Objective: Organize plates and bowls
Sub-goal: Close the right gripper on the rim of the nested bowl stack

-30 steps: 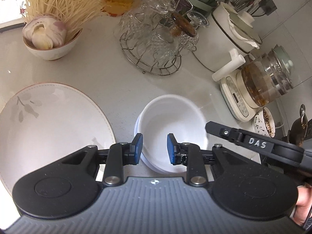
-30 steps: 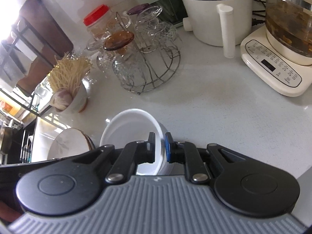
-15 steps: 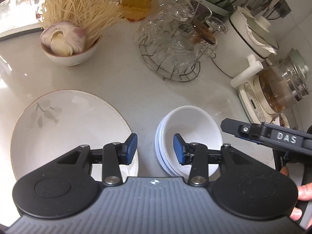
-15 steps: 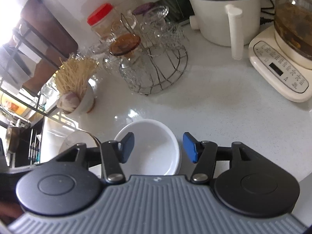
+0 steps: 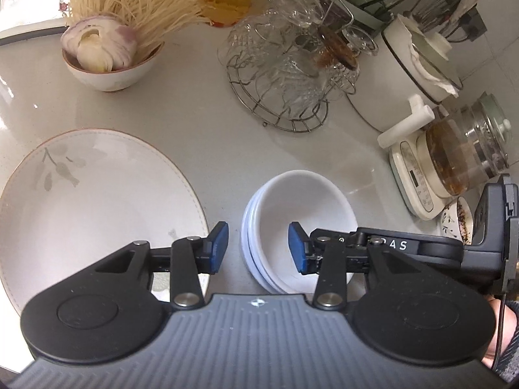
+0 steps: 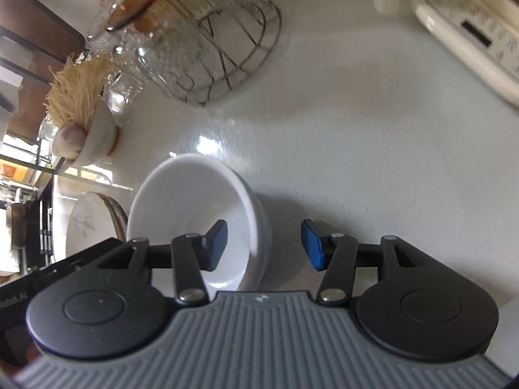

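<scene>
White bowls (image 5: 300,223) are seen nested in one stack, mid-counter (image 5: 201,129), w/ plates (image 5: 94,201) stacked just beside. Left gripper (image 5: 258,249) & right gripper (image 6: 264,244) are spread apart, nothing held. Stacking looks done; little appears left.

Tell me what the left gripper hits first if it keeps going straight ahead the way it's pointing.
Most likely the stack of white bowls: the open left gripper already brackets its near rim, one finger outside, one over the bowl. Depth is unclear, so it might pass above the rim.
</scene>
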A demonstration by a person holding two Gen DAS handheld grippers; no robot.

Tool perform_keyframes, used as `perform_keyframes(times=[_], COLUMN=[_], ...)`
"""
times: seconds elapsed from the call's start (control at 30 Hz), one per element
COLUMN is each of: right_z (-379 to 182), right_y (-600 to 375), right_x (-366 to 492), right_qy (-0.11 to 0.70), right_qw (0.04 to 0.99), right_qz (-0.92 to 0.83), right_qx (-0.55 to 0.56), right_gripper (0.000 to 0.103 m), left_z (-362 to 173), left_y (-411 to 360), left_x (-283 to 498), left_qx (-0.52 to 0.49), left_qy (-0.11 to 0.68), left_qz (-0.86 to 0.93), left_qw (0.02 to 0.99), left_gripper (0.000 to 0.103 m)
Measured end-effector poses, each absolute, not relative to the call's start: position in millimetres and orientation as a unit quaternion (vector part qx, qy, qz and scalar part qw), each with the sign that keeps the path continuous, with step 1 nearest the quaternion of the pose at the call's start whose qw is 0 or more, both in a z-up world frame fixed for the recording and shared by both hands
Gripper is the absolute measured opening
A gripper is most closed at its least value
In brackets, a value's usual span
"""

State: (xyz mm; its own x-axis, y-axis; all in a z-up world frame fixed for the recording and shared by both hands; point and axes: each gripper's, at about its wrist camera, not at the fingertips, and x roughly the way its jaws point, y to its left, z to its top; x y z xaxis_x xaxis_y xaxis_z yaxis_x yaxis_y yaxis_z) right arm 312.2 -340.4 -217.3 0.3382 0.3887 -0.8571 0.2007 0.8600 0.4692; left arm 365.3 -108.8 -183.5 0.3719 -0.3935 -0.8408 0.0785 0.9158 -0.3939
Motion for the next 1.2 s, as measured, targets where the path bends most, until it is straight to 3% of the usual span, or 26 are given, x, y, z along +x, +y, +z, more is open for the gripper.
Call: perform_keyframes(times=[0.2, 0.53, 1.2], right_z=[-226, -221, -220], right_y=[-334, -343, -366], right_x=[308, 302, 287], right_qy=[0.581, 0.572, 0.563], right_qw=[0.765, 0.771, 0.778], right_qz=[0.087, 0.078, 0.046], right_qx=[0.263, 0.270, 0.274], right_gripper=[0.030, 0.017, 0.016], left_z=[-184, -190, -214], left_y=[-113, -119, -158], left_x=[364, 375, 382], left_qx=[-0.140, -0.139, -0.101], left_qy=[0.552, 0.564, 0.606], left_qz=[-0.143, -0.156, -0.182], left_qw=[0.809, 0.799, 0.768], left_gripper=[0.046, 0.046, 0.046])
